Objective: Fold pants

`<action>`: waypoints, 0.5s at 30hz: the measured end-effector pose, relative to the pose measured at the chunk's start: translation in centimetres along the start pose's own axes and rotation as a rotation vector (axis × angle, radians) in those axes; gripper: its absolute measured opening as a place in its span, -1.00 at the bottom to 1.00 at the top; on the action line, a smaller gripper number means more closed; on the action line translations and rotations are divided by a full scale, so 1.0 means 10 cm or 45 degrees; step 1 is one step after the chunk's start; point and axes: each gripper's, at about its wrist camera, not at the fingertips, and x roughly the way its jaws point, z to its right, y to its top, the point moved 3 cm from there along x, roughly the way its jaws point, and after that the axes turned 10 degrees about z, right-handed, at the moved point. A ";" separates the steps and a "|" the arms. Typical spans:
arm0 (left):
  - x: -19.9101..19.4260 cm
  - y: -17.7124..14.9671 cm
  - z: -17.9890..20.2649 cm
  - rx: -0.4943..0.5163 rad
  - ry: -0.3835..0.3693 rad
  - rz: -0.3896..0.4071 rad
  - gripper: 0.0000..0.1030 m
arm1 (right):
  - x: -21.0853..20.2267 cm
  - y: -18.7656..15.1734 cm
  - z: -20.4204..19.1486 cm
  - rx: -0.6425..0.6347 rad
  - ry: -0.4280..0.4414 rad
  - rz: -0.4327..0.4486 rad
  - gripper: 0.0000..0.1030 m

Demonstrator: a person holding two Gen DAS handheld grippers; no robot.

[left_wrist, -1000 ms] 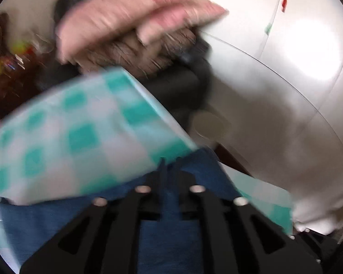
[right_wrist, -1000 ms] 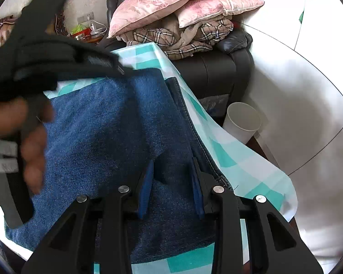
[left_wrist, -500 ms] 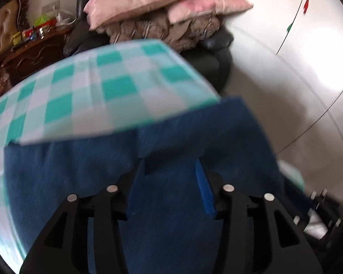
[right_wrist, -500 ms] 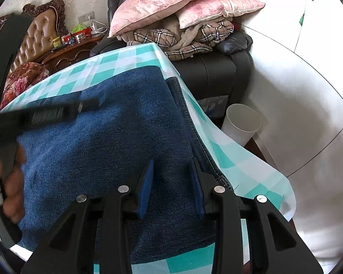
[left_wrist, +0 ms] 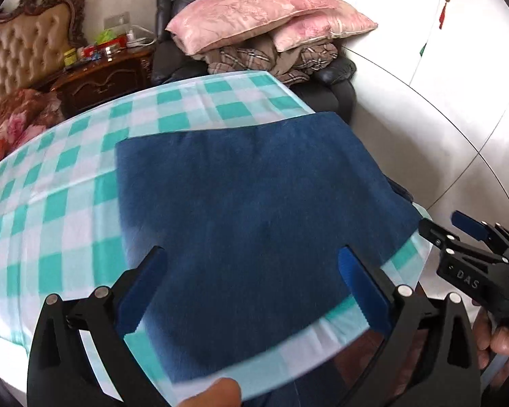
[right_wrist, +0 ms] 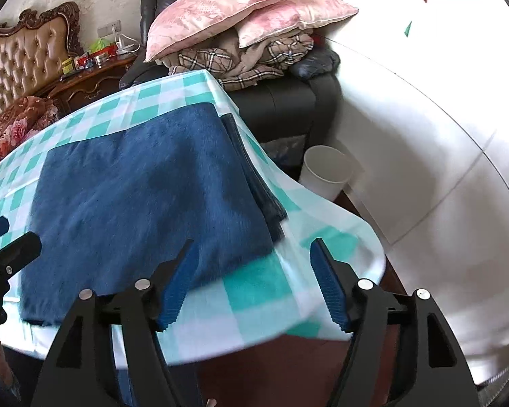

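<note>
The dark blue pants [left_wrist: 254,203] lie folded in a flat rectangle on the table's teal-and-white checked cloth [left_wrist: 68,220], near its right corner. My left gripper [left_wrist: 254,285] hovers above their near edge. Its jaws are opening wide and its pads press on nothing. The right wrist view shows the pants [right_wrist: 146,196] with a folded layer edge along their right side. My right gripper [right_wrist: 254,281] hangs over their near right corner and the cloth [right_wrist: 261,291], jaws opening, gripping nothing. Each gripper shows in the other's view: the right gripper [left_wrist: 471,237], the left gripper [right_wrist: 3,247].
Behind the table a black armchair [right_wrist: 288,108] carries pink pillows [right_wrist: 227,10] and a plaid blanket. A white bin [right_wrist: 325,173] stands on the floor at the table's right. A wooden nightstand [left_wrist: 101,78] and a tufted headboard [left_wrist: 20,51] are at the far left.
Both grippers have let go of the pants and opened. They have pulled back towards the table's near edge and risen a little. The left gripper has moved farthest.
</note>
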 end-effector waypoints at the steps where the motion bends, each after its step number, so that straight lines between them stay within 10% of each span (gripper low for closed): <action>1: -0.05 -0.01 0.01 0.002 0.007 0.006 0.96 | -0.06 -0.02 0.00 -0.005 -0.003 0.005 0.29; 15: -0.30 0.00 0.07 0.028 0.064 0.027 0.96 | -0.32 -0.01 -0.03 -0.009 -0.031 0.047 0.29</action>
